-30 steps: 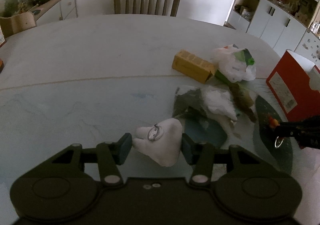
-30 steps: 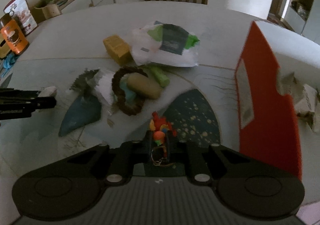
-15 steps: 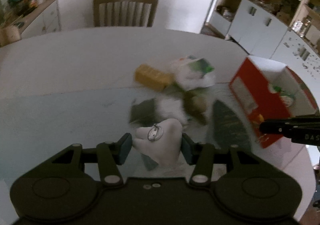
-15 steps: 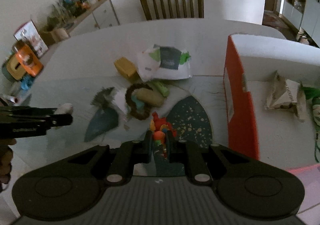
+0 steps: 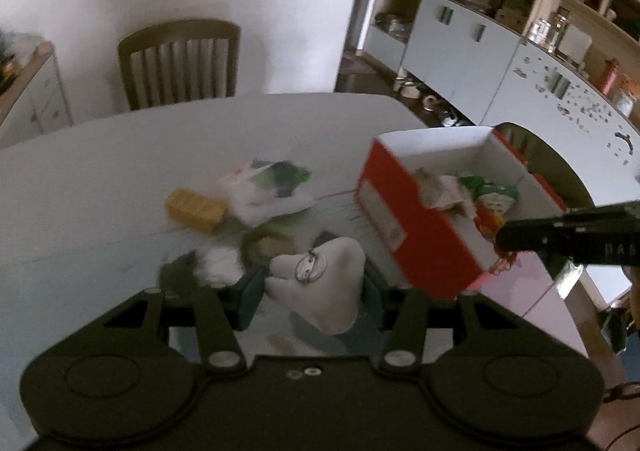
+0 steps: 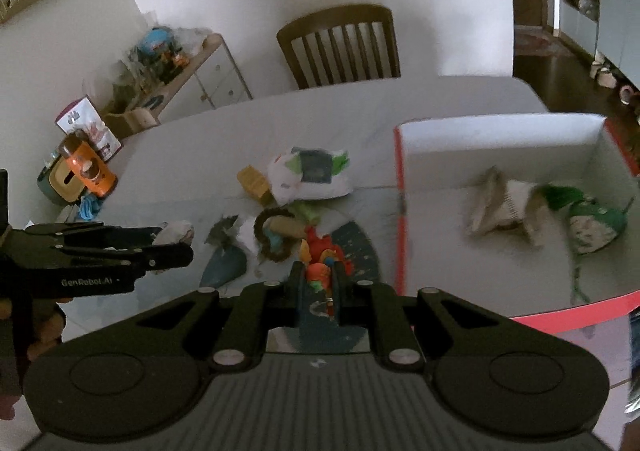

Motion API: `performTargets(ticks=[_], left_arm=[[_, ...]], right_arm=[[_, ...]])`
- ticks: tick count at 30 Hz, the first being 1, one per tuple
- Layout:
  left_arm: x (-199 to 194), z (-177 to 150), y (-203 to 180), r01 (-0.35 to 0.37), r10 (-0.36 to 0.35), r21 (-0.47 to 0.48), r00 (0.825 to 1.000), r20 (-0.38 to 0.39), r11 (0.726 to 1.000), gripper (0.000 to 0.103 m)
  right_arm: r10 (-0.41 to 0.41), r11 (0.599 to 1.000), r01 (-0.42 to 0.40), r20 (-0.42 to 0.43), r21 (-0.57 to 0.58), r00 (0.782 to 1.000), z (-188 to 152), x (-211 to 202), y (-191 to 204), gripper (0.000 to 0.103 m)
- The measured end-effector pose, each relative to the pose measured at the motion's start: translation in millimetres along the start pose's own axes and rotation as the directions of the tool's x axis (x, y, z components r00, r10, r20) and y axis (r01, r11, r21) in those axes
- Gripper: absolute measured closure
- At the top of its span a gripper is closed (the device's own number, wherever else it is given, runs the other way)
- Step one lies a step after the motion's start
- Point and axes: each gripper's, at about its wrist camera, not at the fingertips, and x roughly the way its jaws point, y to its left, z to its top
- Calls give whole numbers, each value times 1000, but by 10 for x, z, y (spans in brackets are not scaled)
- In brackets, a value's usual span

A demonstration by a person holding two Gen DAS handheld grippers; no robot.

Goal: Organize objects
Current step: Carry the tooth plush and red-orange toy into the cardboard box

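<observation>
My left gripper [image 5: 312, 291] is shut on a white tooth-shaped plush [image 5: 320, 287] with a metal ring and holds it above the table. My right gripper [image 6: 318, 283] is shut on a small red and orange toy keychain [image 6: 320, 271], also held in the air. The red box [image 5: 420, 235] with white inside stands at the table's right; it also shows in the right wrist view [image 6: 516, 159] and holds a crumpled paper bag [image 6: 500, 207] and a green packet [image 6: 592, 227]. The right gripper shows at the box's near corner in the left wrist view [image 5: 508, 243].
On the table lie a yellow block [image 5: 196, 207], a white and green bag [image 5: 272, 187], a brown ring toy [image 6: 276, 235] and a dark blue mat [image 6: 356, 247]. A wooden chair [image 6: 340, 47] stands behind. An orange jar [image 6: 86, 167] stands at the far left edge.
Both grippers have risen with their objects and moved toward the red box. The views now look down into the box.
</observation>
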Motion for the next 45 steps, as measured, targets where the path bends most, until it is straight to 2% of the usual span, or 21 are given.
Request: performTargets(ticks=[11, 22, 27, 34, 45], left_arm=[[176, 261, -789, 33, -33, 72, 999, 4, 997, 52], [555, 491, -1409, 34, -31, 124, 999, -27, 992, 51], [826, 547, -1663, 23, -14, 162, 998, -57, 987, 51], [1237, 566, -1891, 15, 6, 168, 992, -123, 986, 51], [1768, 540, -2071, -12, 56, 206, 976, -211, 978, 51]], right_arm=[[-17, 1000, 17, 56, -2, 998, 127, -436, -590, 90], [-57, 998, 55, 93, 26, 994, 249, -533, -1306, 90], [-79, 997, 78, 76, 23, 994, 276, -424, -1597, 90], [-89, 995, 88, 28, 43, 996, 256, -120, -1939, 90], [-101, 992, 103, -31, 68, 994, 315, 341, -2172, 90]])
